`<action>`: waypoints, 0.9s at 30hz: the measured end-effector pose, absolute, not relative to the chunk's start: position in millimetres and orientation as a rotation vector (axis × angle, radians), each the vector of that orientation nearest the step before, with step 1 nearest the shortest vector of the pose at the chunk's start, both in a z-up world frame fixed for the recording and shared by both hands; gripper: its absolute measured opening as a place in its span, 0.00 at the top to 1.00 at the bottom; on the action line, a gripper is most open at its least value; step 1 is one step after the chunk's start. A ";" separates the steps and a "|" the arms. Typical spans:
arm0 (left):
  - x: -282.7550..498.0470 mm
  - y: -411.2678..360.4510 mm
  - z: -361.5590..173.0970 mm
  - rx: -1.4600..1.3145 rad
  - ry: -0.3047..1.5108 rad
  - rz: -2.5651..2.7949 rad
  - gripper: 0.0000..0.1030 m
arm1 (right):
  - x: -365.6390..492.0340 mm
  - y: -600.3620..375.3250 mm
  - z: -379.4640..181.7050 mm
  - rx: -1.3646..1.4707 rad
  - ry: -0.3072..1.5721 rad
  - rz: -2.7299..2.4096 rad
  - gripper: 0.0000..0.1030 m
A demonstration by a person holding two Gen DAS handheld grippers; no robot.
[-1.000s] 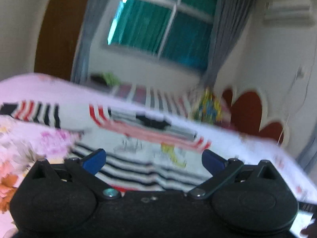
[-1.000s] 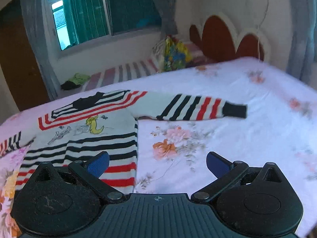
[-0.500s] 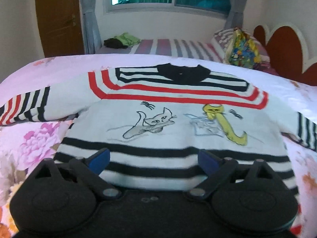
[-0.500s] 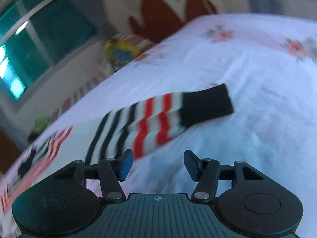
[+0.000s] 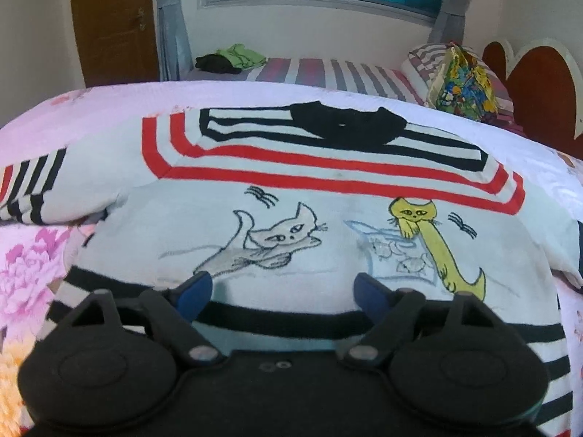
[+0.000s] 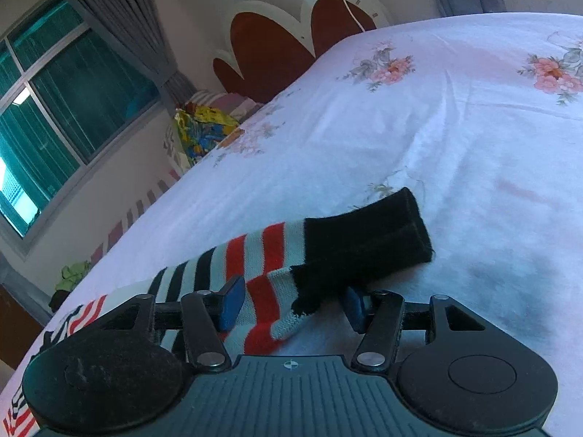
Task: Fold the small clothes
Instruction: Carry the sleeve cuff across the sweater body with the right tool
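A small white sweater point(image 5: 328, 225) with red and black stripes, a black collar and two cat drawings lies flat on the floral bedsheet point(image 5: 32, 266). My left gripper point(image 5: 282, 291) hovers low over the sweater's lower body. Its jaws stand wide and are closing, and the flat fabric lies under the gap. In the right wrist view the sweater's striped sleeve point(image 6: 255, 255) ends in a black cuff point(image 6: 364, 240). My right gripper point(image 6: 293, 304) straddles the sleeve just behind the cuff. Its jaws are closing, with the bunched sleeve edge between the blue pads point(image 6: 231, 302), which do not visibly press it.
A second bed with a striped sheet point(image 5: 328, 73) stands behind, carrying a green and dark clothes pile point(image 5: 233, 58) and a colourful bag point(image 5: 462, 80). A red scalloped headboard point(image 6: 277, 47) is at the far end. White floral sheet point(image 6: 455, 127) stretches right of the cuff.
Both grippers dropped toward the bed. The left one closed in on the sweater's body and narrowed slightly. The right one rolled, swung to the sleeve cuff and narrowed around it.
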State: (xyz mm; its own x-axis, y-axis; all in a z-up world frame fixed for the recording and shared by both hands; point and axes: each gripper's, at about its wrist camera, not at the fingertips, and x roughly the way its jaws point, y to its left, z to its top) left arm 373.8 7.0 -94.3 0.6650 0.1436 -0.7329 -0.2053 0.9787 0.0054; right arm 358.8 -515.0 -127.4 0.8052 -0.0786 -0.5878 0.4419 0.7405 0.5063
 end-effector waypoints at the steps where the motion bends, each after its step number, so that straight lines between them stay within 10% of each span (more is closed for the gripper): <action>1: 373.5 9.2 -93.4 -0.073 0.819 0.199 0.19 | 362.7 -516.7 -131.4 0.689 0.574 -0.301 0.63; 6: 367.9 37.5 -88.5 -0.060 0.833 0.208 0.19 | 370.3 -515.0 -132.5 0.666 0.585 -0.305 0.92; 13: 375.0 88.6 -94.2 -0.035 0.881 0.180 0.31 | 399.6 -435.6 -85.3 0.506 0.531 -0.171 0.92; 27: 369.7 183.7 -83.8 -0.078 0.844 0.148 0.22 | 443.9 -114.6 -94.6 0.153 0.695 0.360 0.92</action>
State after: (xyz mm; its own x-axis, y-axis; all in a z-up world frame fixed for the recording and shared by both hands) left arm 369.7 183.7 -83.8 0.6553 0.0990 -0.7488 -0.1610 0.9869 -0.0104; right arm 443.9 -114.6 -94.6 0.7099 0.3732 -0.5973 -0.2725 0.9276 0.2556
